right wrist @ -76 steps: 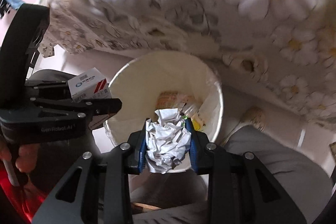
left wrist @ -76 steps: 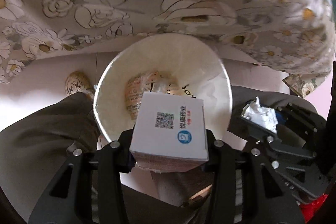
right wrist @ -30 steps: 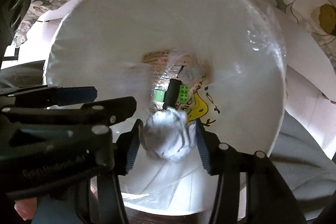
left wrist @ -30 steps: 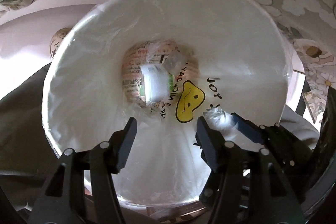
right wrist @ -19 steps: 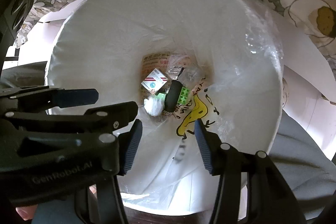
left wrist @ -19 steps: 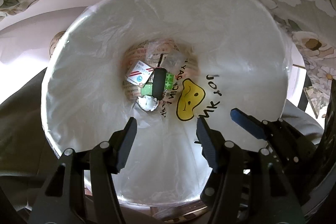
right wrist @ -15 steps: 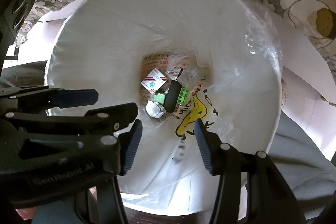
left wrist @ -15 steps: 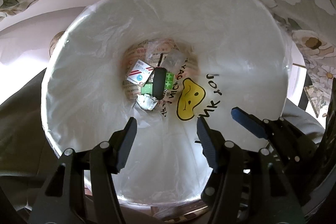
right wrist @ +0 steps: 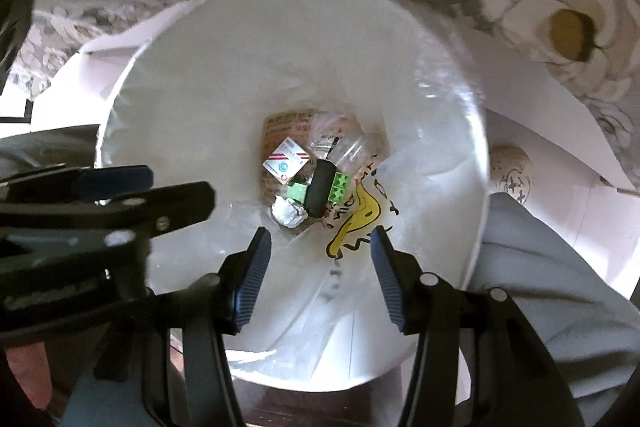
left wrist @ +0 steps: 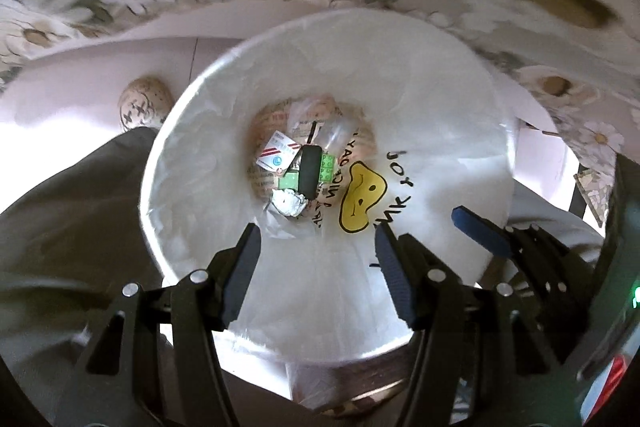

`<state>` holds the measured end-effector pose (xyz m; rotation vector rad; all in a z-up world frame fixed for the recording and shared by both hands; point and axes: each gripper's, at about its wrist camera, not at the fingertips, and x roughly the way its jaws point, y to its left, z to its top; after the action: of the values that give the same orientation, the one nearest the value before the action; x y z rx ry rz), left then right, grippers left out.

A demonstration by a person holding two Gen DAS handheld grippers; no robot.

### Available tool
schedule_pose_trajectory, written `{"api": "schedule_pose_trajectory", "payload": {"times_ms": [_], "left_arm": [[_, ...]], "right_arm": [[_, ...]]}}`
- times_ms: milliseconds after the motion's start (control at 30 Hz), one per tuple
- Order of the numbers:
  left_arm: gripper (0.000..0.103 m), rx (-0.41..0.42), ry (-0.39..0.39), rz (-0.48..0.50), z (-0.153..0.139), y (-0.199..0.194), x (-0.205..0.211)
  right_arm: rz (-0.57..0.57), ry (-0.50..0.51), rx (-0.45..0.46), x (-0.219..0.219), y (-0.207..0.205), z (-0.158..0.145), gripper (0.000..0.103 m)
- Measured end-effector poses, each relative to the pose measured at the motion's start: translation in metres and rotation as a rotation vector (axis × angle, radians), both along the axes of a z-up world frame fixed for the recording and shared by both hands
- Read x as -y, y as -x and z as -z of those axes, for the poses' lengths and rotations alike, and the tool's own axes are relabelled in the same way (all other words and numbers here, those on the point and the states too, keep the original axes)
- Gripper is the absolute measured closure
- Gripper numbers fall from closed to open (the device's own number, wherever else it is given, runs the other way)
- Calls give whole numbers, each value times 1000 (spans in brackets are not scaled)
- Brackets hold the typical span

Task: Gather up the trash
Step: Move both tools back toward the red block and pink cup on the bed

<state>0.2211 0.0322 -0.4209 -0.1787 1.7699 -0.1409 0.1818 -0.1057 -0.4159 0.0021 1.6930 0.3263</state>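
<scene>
Looking down from the left wrist, the left gripper (left wrist: pixel 316 239) hangs over the lined trash bin (left wrist: pixel 496 131), fingers parted and empty; at the bottom lie a small box (left wrist: pixel 277 155), a crumpled paper ball (left wrist: pixel 290 202), a black object (left wrist: pixel 310 171) and green blocks (left wrist: pixel 289 181), so this load looks delivered, though trash elsewhere cannot be judged. A patterned slipper (left wrist: pixel 145 103) shows beside the bin. From the right wrist, the right gripper (right wrist: pixel 319 247) is likewise apart and empty above the same heap, and only here the floral cloth (right wrist: pixel 560 23) looms large beyond the rim.
</scene>
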Motion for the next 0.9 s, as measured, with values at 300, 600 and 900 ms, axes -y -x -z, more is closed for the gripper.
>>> {"api": "schedule_pose_trajectory", "payload": {"times_ms": [300, 600, 900], "left_arm": [[43, 99, -12, 59, -56, 18, 3], [43, 239, 1, 104, -119, 37, 11], [43, 392, 9, 142, -188, 55, 15]], "right_arm": [[-36, -38, 79, 6, 12, -47, 49], [-72, -66, 182, 18, 32, -109, 48], [-68, -102, 315, 39, 44, -172, 48]]}}
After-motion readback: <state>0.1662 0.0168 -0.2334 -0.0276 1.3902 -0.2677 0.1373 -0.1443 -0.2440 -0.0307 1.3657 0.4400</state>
